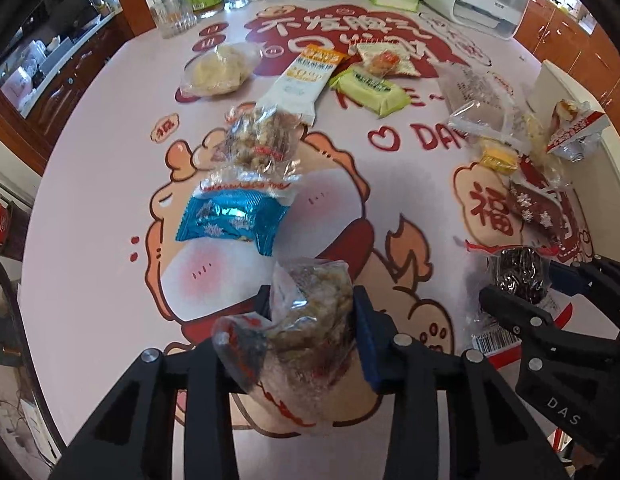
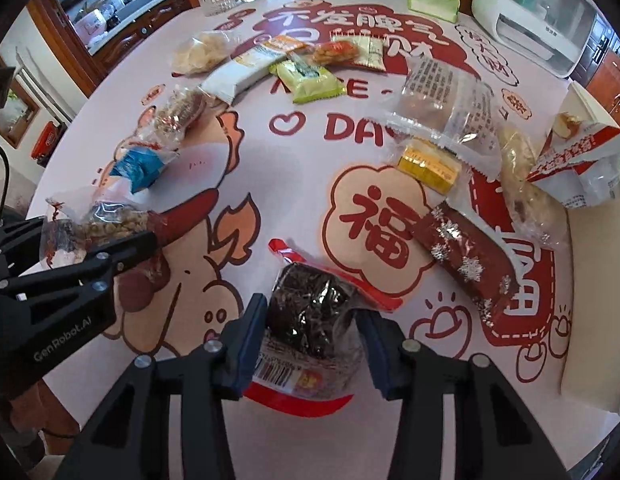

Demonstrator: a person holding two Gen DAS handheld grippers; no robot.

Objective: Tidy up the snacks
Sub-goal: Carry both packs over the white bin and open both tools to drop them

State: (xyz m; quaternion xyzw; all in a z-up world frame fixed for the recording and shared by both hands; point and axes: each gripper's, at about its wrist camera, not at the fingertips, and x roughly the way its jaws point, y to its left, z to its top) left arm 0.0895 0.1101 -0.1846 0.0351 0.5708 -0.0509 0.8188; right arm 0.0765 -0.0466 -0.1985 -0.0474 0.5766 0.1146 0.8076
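My left gripper (image 1: 312, 308) is shut on a clear bag of pale nut brittle (image 1: 310, 332), held just above the printed tablecloth (image 1: 110, 240). In the right wrist view that same bag (image 2: 106, 224) sits in the left gripper (image 2: 122, 240) at the left edge. My right gripper (image 2: 312, 322) is shut on a clear, red-edged packet with a dark round snack (image 2: 310, 304), its blue pads against both sides. The left wrist view shows this packet (image 1: 518, 276) in the right gripper (image 1: 522, 292) at the right.
Loose snacks lie across the table: a blue packet (image 1: 230, 216), a nut bag (image 1: 262, 140), a long white packet (image 1: 298, 80), a green packet (image 1: 370, 90), a brown snowflake bar (image 2: 466, 256) and a yellow block (image 2: 430, 164). A white box (image 2: 598, 320) stands at the right edge. Jars and an appliance (image 2: 546, 12) line the back.
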